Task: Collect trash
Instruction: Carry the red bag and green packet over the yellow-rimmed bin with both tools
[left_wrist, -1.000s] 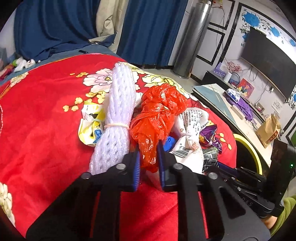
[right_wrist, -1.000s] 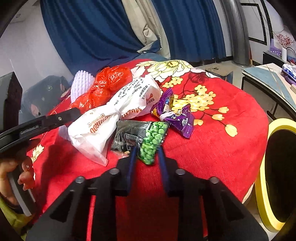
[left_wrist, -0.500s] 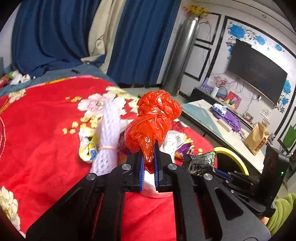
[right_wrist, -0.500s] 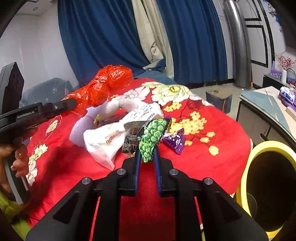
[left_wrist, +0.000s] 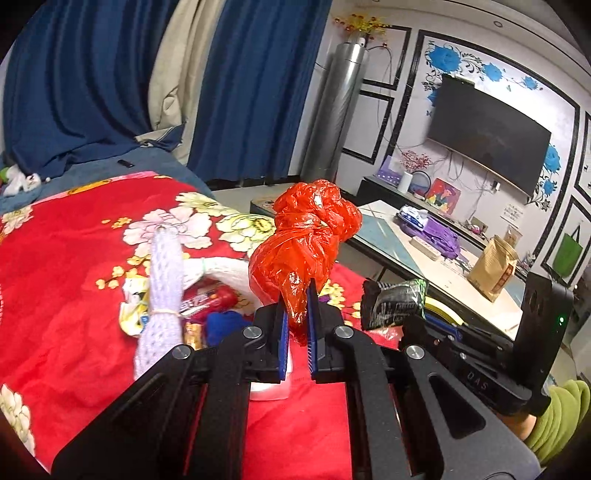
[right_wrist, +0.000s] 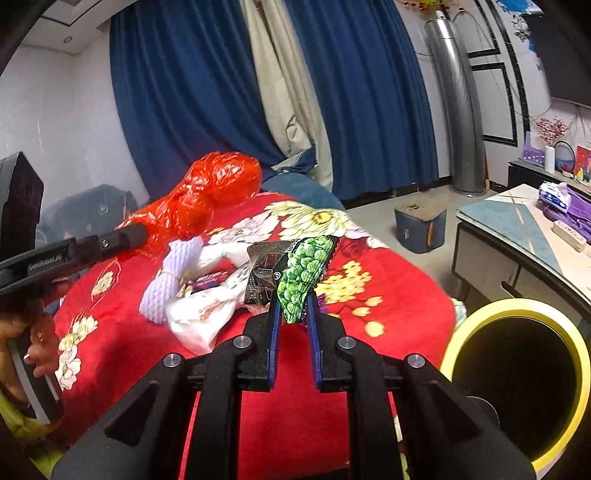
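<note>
- Blue curtains (right_wrist: 207, 110) hung behind a red floral bedspread (left_wrist: 66, 280) strewn with wrappers; it looked like a bed, not a worktop.
- Left gripper (left_wrist: 295, 314) had fingers pinched narrow on the tail of a red plastic bag (left_wrist: 310, 229), the bag bunched above and beyond the fingertips, clear of the bedspread.
- Right gripper (right_wrist: 293, 314) had fingers narrow on the lower end of a green pea snack packet (right_wrist: 304, 277), which stood up past the fingertips.
- White foam net (left_wrist: 164, 280) and other wrappers lay on the bedspread, left of and beyond the left fingers.
- Risk: the bag was held by thin film only, so a quick swing might slip it out; the packet was pinched at its edge and could pivot or drop short.
- Only the right view showed the yellow-rimmed bin (right_wrist: 517, 373), right of its fingers; only the left view showed the wall TV (left_wrist: 484, 133).
</note>
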